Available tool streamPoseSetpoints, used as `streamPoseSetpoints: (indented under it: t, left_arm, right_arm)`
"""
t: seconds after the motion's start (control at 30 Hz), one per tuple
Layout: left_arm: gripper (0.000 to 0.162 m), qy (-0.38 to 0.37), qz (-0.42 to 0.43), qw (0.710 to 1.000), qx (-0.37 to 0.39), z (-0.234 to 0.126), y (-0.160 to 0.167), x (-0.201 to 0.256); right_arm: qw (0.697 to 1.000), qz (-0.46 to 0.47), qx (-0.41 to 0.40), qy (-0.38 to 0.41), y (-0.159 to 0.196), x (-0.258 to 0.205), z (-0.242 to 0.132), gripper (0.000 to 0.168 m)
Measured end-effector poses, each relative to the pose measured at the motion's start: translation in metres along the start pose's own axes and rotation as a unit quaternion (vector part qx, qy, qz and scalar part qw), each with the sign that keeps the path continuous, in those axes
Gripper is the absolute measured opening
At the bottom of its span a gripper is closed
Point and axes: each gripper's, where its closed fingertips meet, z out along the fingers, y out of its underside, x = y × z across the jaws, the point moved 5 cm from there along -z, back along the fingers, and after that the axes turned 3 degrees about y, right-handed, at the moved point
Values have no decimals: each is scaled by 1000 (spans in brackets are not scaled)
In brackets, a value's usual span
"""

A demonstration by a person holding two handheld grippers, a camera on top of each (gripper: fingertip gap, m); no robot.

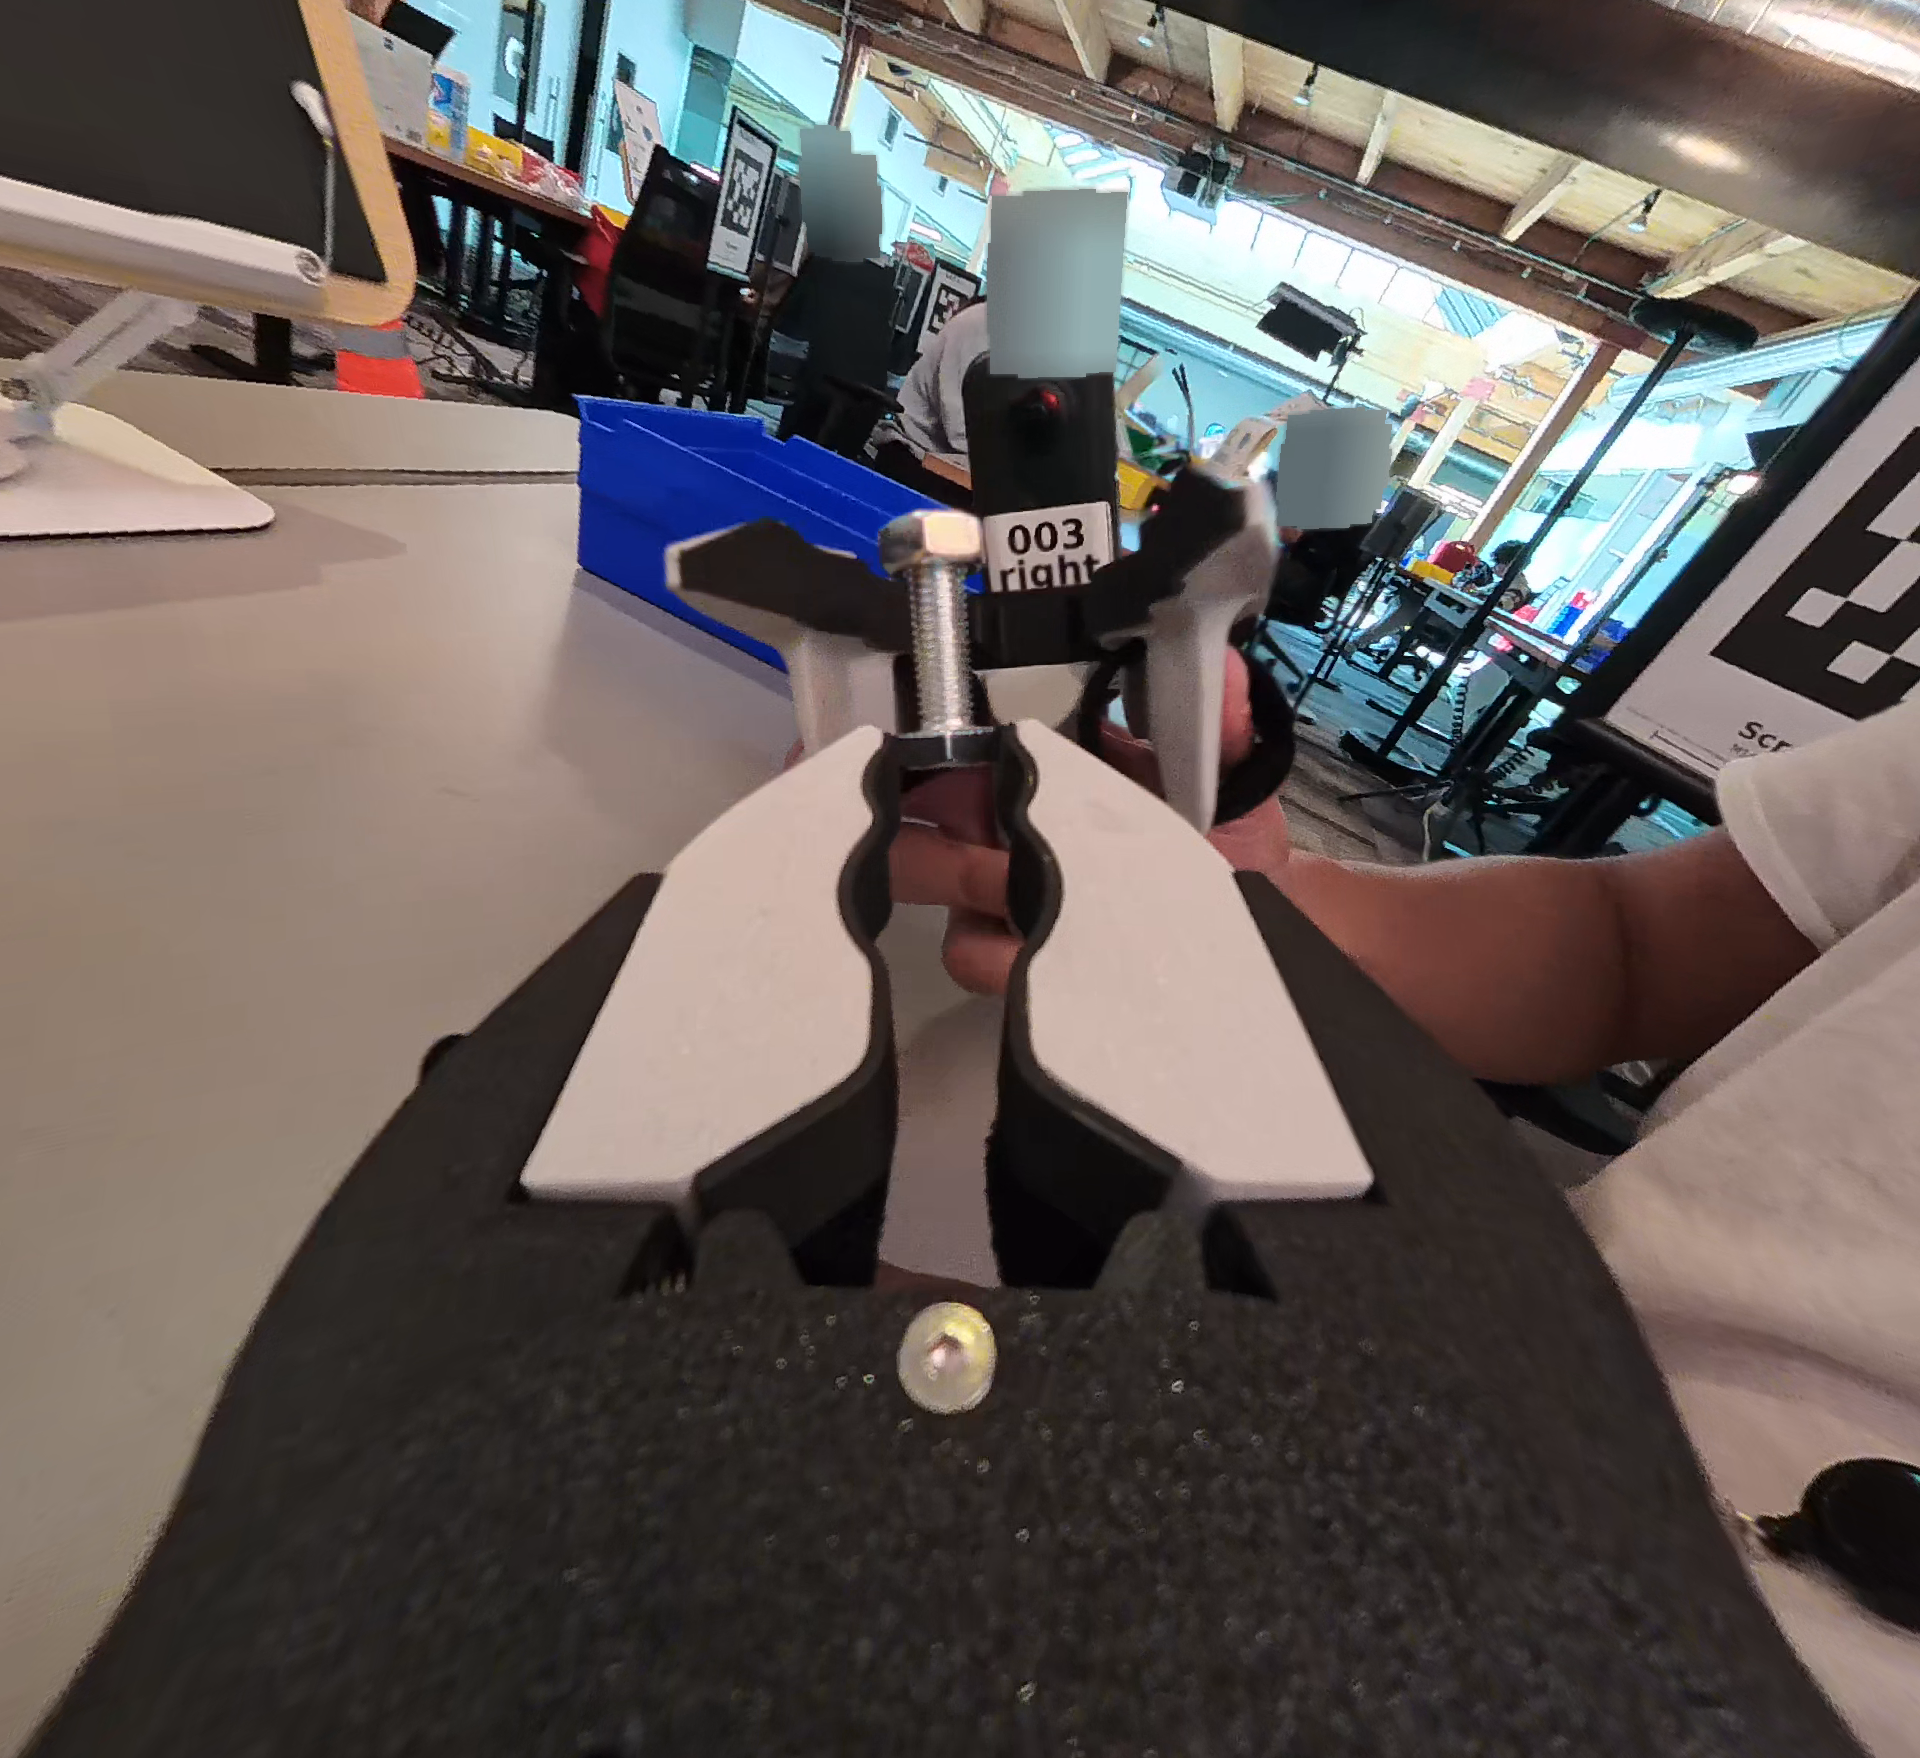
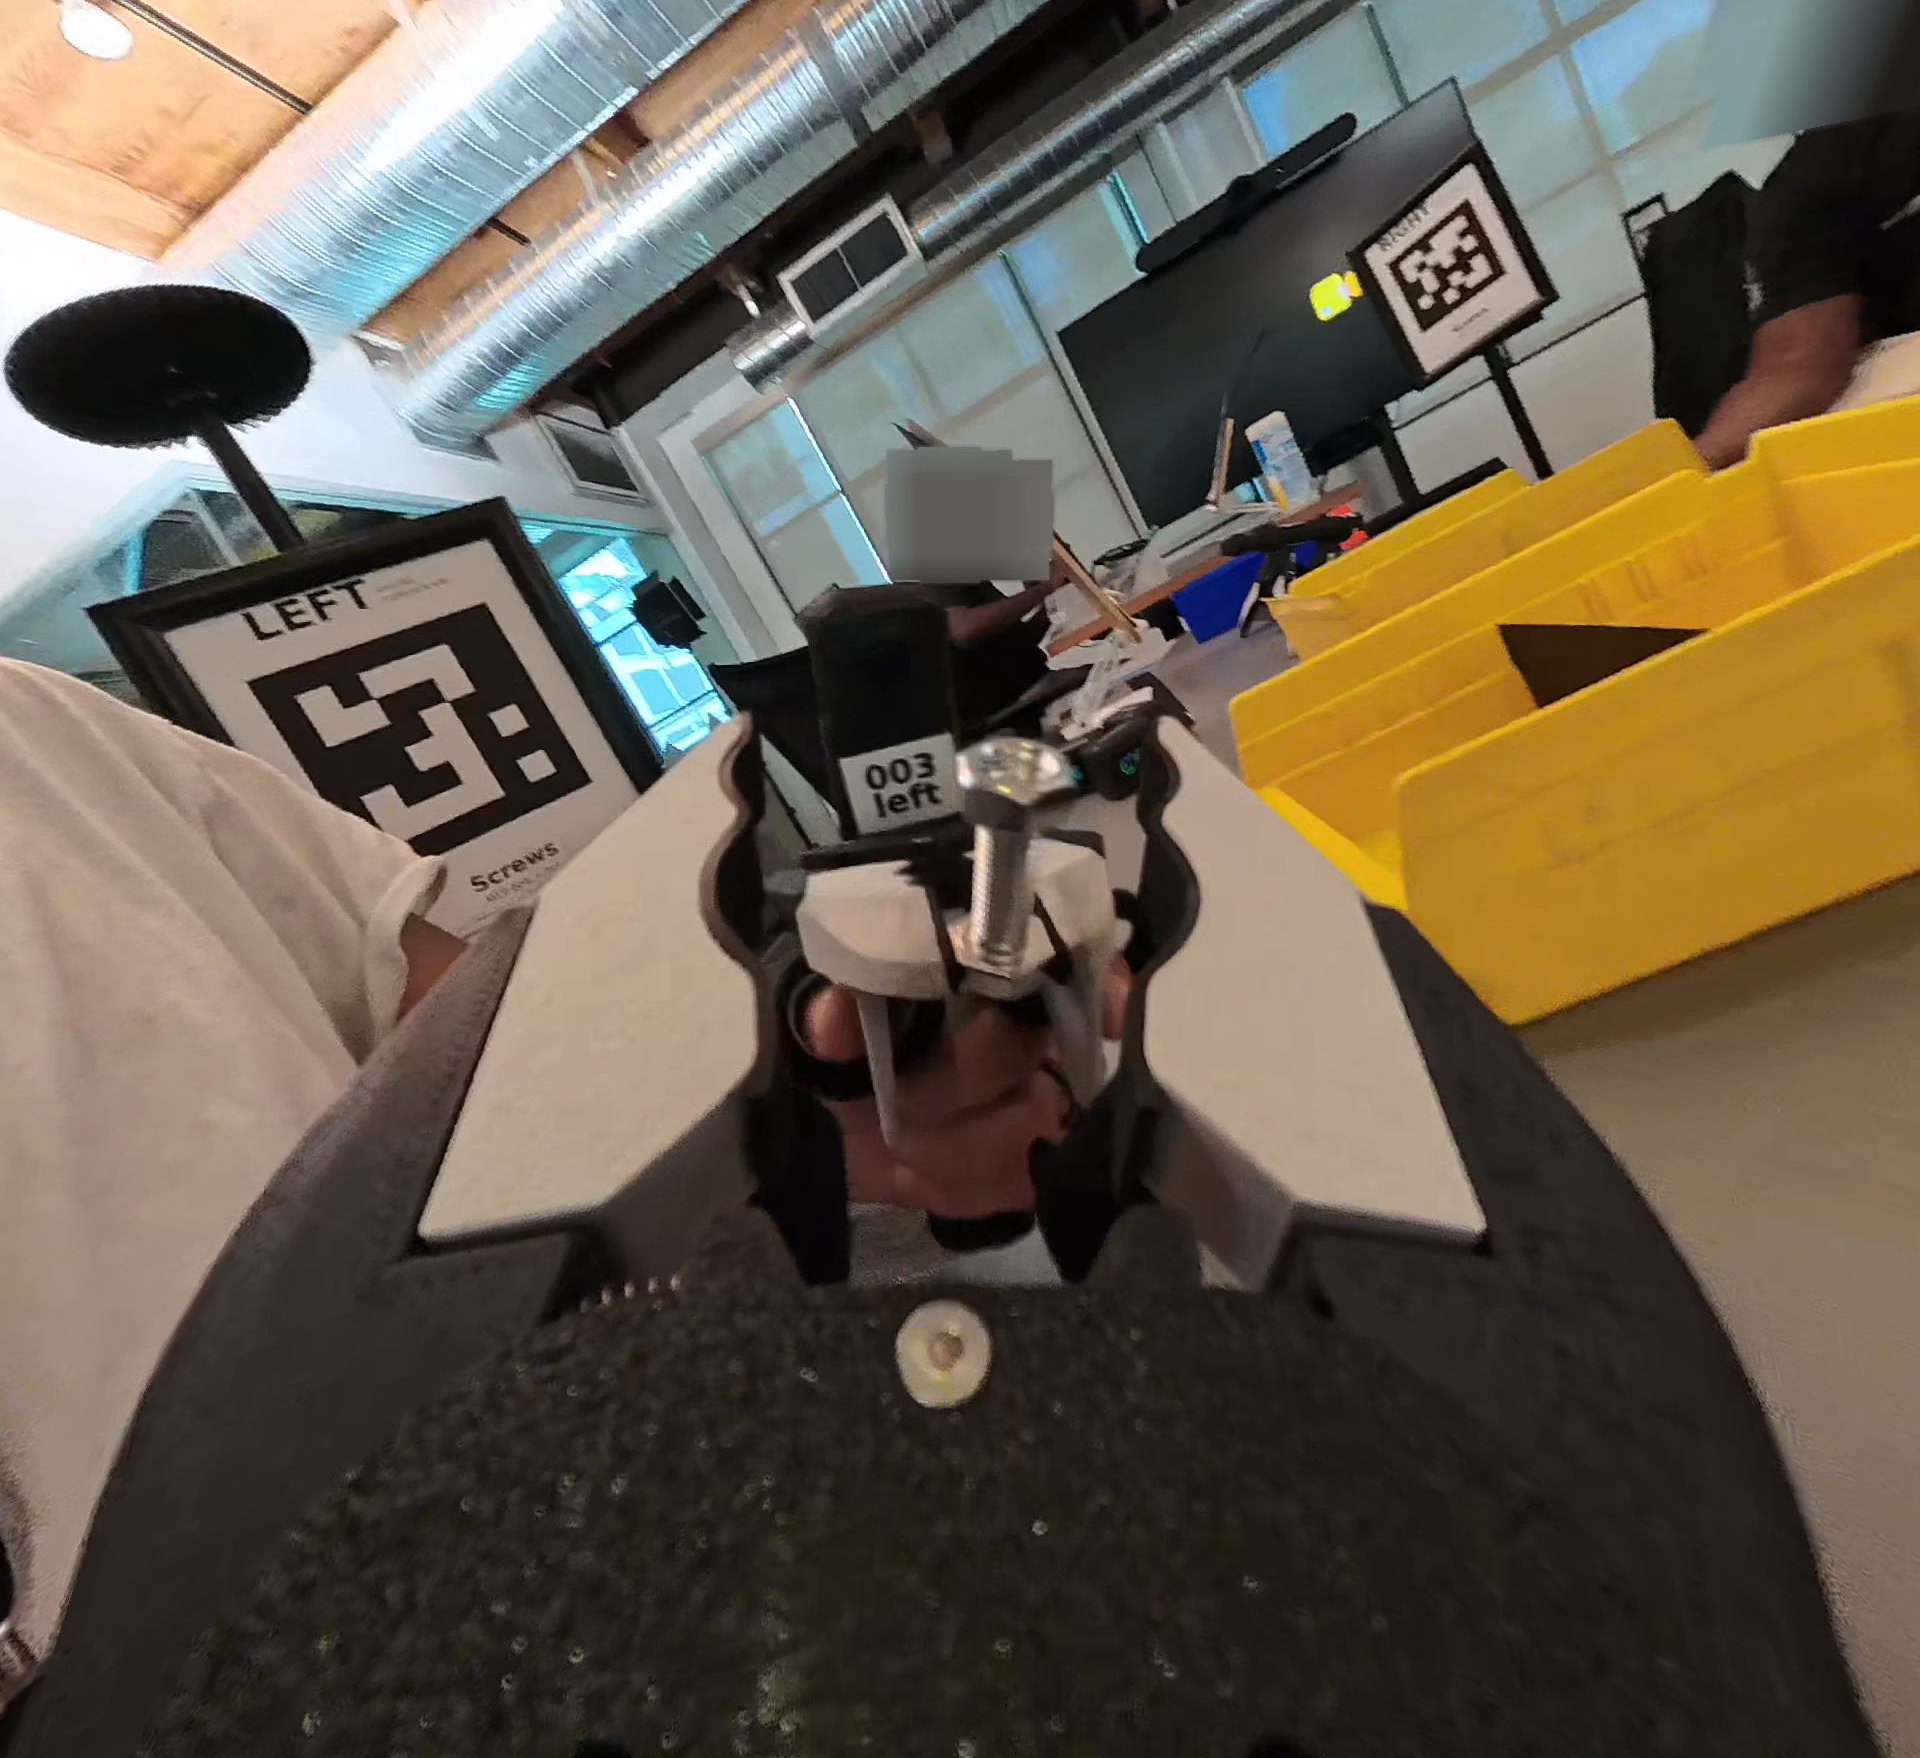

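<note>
My left gripper (image 1: 945, 758) is shut on a silver hex nut (image 1: 940, 749) at its fingertips. A silver bolt (image 1: 938, 638) stands upright in the nut, its hex head on top. My right gripper (image 1: 966, 545) faces it from behind the bolt, with its jaws spread wide on either side of the bolt head, not touching it. In the right wrist view, my right gripper (image 2: 954, 752) is open and empty. Beyond its fingers, the left gripper (image 2: 992, 965) holds the nut (image 2: 989, 958) with the bolt (image 2: 1000, 867). A hand grips each handle.
A grey table (image 1: 312, 773) lies below. A blue bin (image 1: 707, 493) stands behind the grippers, with yellow bins (image 2: 1558, 773) to the right. A monitor on a white stand (image 1: 156, 98) is at far left. Framed marker boards (image 2: 405, 721) stand nearby. A person's forearm (image 1: 1507, 960) reaches in. There is about 5 centimeters between the tips of the two grippers.
</note>
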Motion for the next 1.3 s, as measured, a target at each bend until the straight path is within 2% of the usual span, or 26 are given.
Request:
streamPoseSetpoints:
  t: [0.07,0.23,0.33,0.57,0.63,0.8,0.9,1.0,1.17,1.23,1.3]
  left_arm:
    - [17,-4,-4,1000,3,-1,-1,-3]
    - [17,-26,10,1000,15,-11,-8,-9]
    - [17,-34,1,999,22,-13,-8,-12]
    - [17,22,-66,996,65,-11,-13,-10]
    - [17,53,-111,988,92,-14,-15,-12]
    - [17,108,-199,963,143,-11,-16,-15]
    - [17,113,-199,963,145,-5,-16,-15]
    - [17,102,-189,965,153,-7,-19,-19]
    - [17,64,-176,968,167,-24,-27,-37]
    - [17,60,-172,971,156,-28,-27,-39]
    - [17,65,-166,975,131,-27,-24,-37]
  right_arm:
    - [1000,-2,1,-14,1,-7,2,68]
    - [1000,8,-10,12,4,-1,-11,74]
    - [1000,12,14,25,1,3,-19,72]
    - [999,-5,23,43,-6,7,-22,72]
    - [997,-26,36,62,-12,9,-30,72]
    - [995,-22,96,34,-27,-5,-21,72]
    - [992,13,124,12,-24,-11,-6,73]
    - [987,45,150,19,-22,-11,-4,81]
    - [992,47,101,52,-2,2,-10,75]
    - [996,30,43,71,0,8,-15,69]
    - [992,-39,-52,112,1,17,-22,68]
